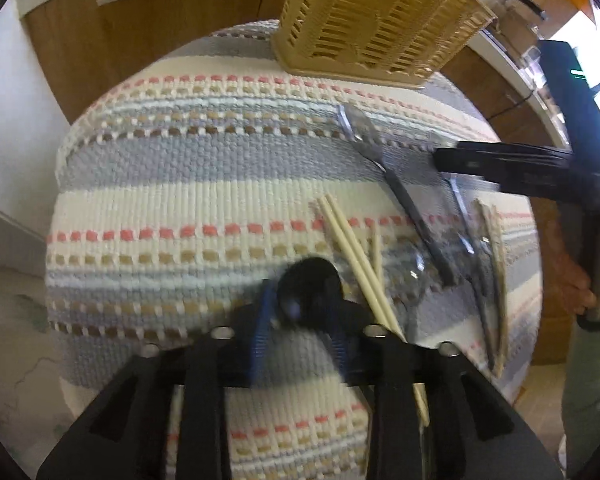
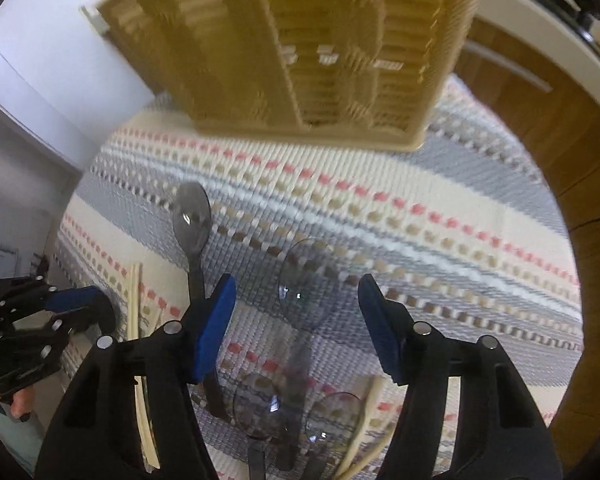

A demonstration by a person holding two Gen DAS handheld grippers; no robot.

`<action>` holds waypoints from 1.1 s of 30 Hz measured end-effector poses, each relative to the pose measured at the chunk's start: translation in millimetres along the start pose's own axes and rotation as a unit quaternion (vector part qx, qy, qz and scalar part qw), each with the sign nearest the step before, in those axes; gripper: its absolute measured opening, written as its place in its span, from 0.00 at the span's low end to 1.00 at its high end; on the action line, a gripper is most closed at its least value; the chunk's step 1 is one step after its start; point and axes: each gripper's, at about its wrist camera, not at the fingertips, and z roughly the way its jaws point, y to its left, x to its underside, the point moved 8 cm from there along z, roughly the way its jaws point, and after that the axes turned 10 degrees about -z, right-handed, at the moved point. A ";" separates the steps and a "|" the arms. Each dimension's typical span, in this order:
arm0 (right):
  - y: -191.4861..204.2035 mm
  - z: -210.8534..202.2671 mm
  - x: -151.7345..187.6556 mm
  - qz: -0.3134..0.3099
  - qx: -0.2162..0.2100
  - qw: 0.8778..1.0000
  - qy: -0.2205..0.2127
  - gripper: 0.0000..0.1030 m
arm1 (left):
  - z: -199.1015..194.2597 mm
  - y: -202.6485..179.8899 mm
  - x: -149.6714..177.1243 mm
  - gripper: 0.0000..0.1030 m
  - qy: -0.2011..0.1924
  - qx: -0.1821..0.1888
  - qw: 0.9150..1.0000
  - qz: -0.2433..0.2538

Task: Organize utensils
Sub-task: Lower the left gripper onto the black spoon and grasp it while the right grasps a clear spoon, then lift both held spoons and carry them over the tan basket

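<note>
Several utensils lie on a striped woven mat [image 1: 188, 184]. In the right wrist view my right gripper [image 2: 298, 304] hangs open over a clear plastic spoon [image 2: 306, 284]; its blue pads [image 2: 216, 328] do not touch it. A dark grey spoon [image 2: 192, 216] lies to the left and more clear utensils [image 2: 260, 404] lie below. My left gripper [image 1: 306, 284] is blurred. Its jaws stand narrowly apart with only mat showing between them, just left of the pale chopsticks [image 1: 352, 252]. The left gripper [image 2: 100, 312] also shows beside the chopsticks [image 2: 134, 304].
A beige slotted utensil basket [image 1: 380, 20] stands at the far edge of the mat; it also shows as the basket [image 2: 300, 48]. Wooden cabinet doors [image 1: 132, 48] stand behind. The right gripper [image 1: 444, 160] reaches in from the right, with a hand [image 1: 572, 280] on its handle.
</note>
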 end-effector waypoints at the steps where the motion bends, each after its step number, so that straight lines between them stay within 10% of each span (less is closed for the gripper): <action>1: -0.8 4.3 0.4 0.000 0.004 1.000 0.008 0.56 | -1.6 0.9 3.9 0.36 0.003 0.003 1.000 0.001; 16: 27.2 26.1 -8.1 -0.062 0.041 0.995 0.059 0.50 | 26.4 -41.0 14.7 0.43 0.001 -0.081 0.995 0.053; 20: 35.0 26.8 -11.0 -0.059 0.046 0.996 0.056 0.30 | 31.3 -49.7 9.0 0.30 -0.011 -0.098 0.993 0.057; 23: 30.6 26.0 -11.9 -0.055 0.037 0.997 0.049 0.30 | 27.2 -44.5 2.9 0.05 -0.018 -0.087 0.995 0.039; 33: 17.2 3.4 -6.7 -0.051 0.007 0.999 0.005 0.30 | 10.2 -31.9 9.8 0.11 -0.014 -0.037 0.999 0.036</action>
